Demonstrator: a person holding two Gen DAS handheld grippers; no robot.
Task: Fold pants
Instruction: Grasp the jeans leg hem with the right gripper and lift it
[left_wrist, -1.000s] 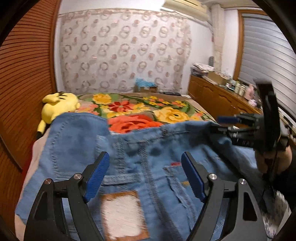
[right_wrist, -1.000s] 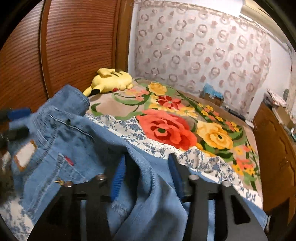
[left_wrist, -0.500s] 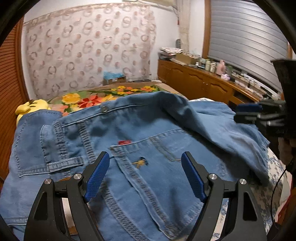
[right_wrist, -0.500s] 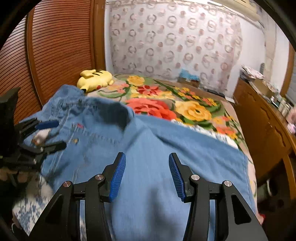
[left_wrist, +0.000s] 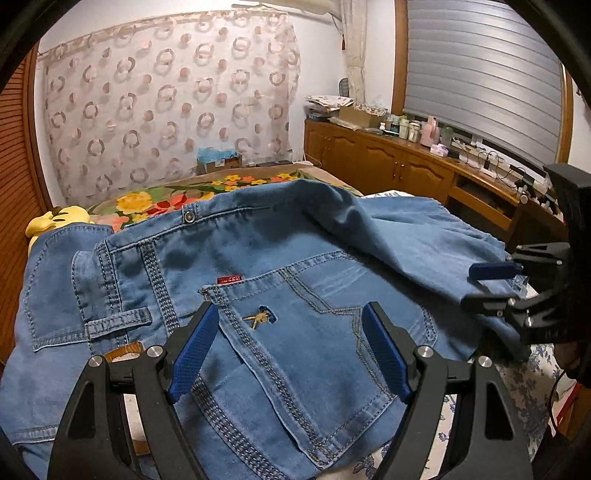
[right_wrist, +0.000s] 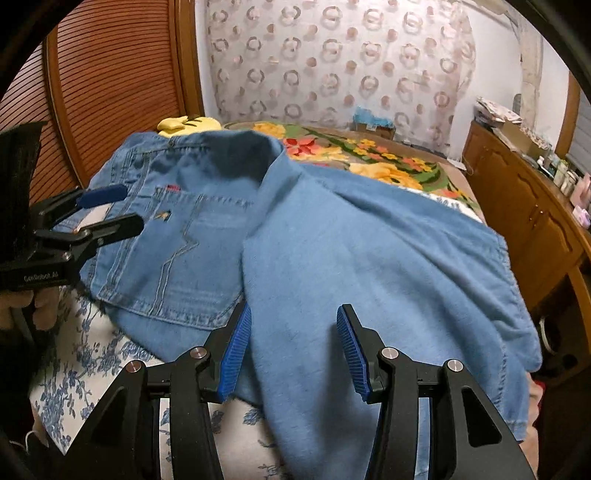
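Observation:
Blue denim pants (left_wrist: 295, 280) lie spread on the bed, back pockets up, with the legs folded over toward the right; they also show in the right wrist view (right_wrist: 369, 258). My left gripper (left_wrist: 291, 347) is open and empty, hovering just above the back pocket near the waistband. My right gripper (right_wrist: 293, 350) is open and empty over the leg fabric near the bed's front edge. Each gripper shows in the other's view: the right one (left_wrist: 491, 284) at the pants' right edge, the left one (right_wrist: 107, 210) at the waistband side.
A floral blanket (right_wrist: 369, 155) covers the far bed. A yellow plush toy (left_wrist: 55, 221) lies at the far left. A blue-flowered sheet (right_wrist: 92, 350) lies under the pants. Wooden cabinets (left_wrist: 406, 170) with clutter run along the right; a slatted wooden door (right_wrist: 110, 92) stands left.
Both grippers have let go of the pants and drawn back. The pants have dropped onto the bed and lie flatter, with the leg folded across.

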